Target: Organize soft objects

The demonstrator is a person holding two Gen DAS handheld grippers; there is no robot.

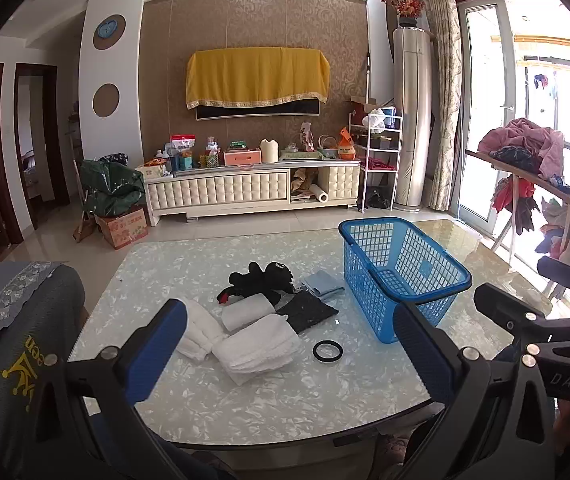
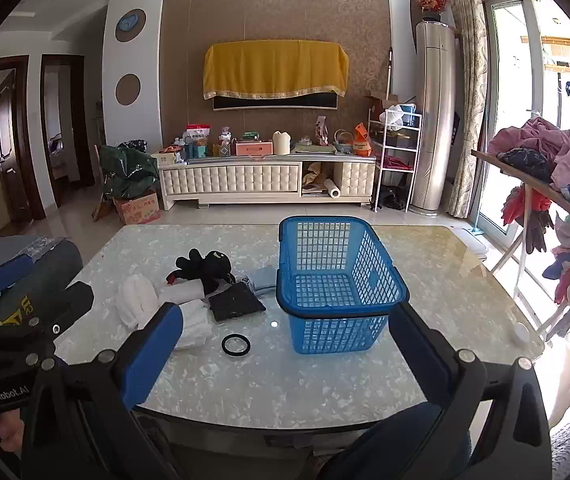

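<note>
- A living room with a cream TV cabinet (image 1: 253,188) against a brown patterned wall; in front stands a glass-topped table (image 2: 285,384) with a pale marbled pattern.
- On the table's right part sits a blue plastic lattice basket (image 2: 339,284), upright, with nothing inside it.
- Left of the basket lies a cluster of soft things: a black plush toy (image 1: 263,278), folded white towels (image 1: 255,346), a rolled white cloth (image 1: 247,312), a dark speckled flat cloth (image 1: 307,312) and a light blue folded cloth (image 1: 323,284) just beside the basket.
- A black ring (image 1: 327,351) lies on the glass, near the towels.
- The left gripper (image 1: 291,340) hangs over the near edge, jaws spread wide, grasping nothing.
- The right gripper (image 2: 285,344) likewise stands released, the basket framed between its blue pads (image 2: 153,356) but untouched.
</note>
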